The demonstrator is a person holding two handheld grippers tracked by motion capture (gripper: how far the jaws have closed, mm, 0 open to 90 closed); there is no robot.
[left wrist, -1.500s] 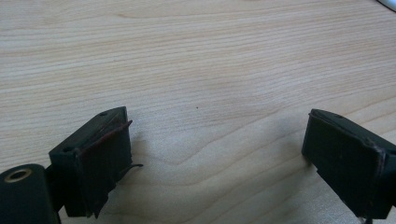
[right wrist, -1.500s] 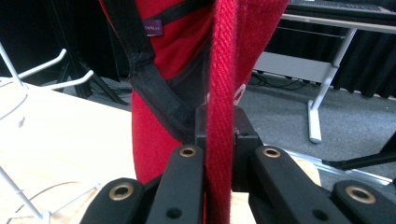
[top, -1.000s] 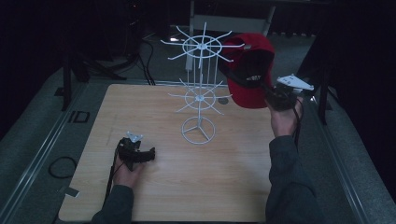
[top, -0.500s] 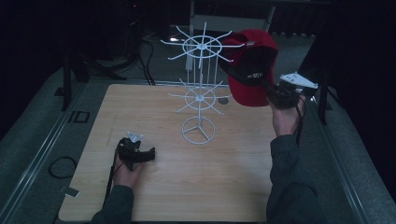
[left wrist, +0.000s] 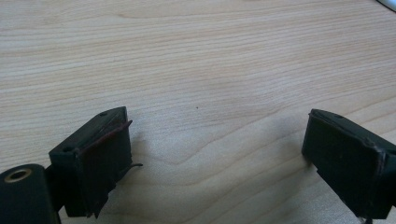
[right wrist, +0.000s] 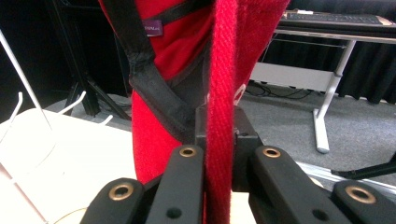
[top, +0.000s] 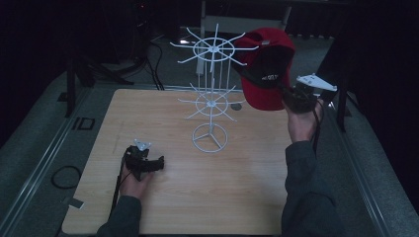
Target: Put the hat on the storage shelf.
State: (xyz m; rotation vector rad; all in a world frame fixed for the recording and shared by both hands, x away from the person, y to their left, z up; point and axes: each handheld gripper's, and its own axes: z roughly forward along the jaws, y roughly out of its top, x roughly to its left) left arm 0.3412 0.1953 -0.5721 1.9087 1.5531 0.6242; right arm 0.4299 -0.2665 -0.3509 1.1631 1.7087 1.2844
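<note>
So the right claw [top: 289, 96] is clamped tight on the red cap [top: 267, 69], and in the right gripper view the cap's red edge [right wrist: 219, 116] runs straight up between the two black jaws, which are pinched on it with no gap. The cap hangs up in the air off the claw's tip, at about 10 o'clock from the right hand [top: 302, 121], opening facing the camera so you can see the black lining and strap inside. Its crown sits right at the 3 o'clock end of the top wheel of the white wire rack [top: 210, 106], and one or two of the hook arms look like they overlap the cap's edge, but I can't tell if they actually touch it. The rack stands upright around the middle of the wooden surface [top: 237, 197], with a smaller wheel lower on the pole and a ring base at the bottom. Way over at 8 o'clock from the rack, well apart from it, the left claw [top: 157, 163] just rests on the surface in the left hand [top: 133, 180]. In the left gripper view its jaws are spread wide with nothing but bare wood grain between them, so it's gaping and has hold of nothing.
</note>
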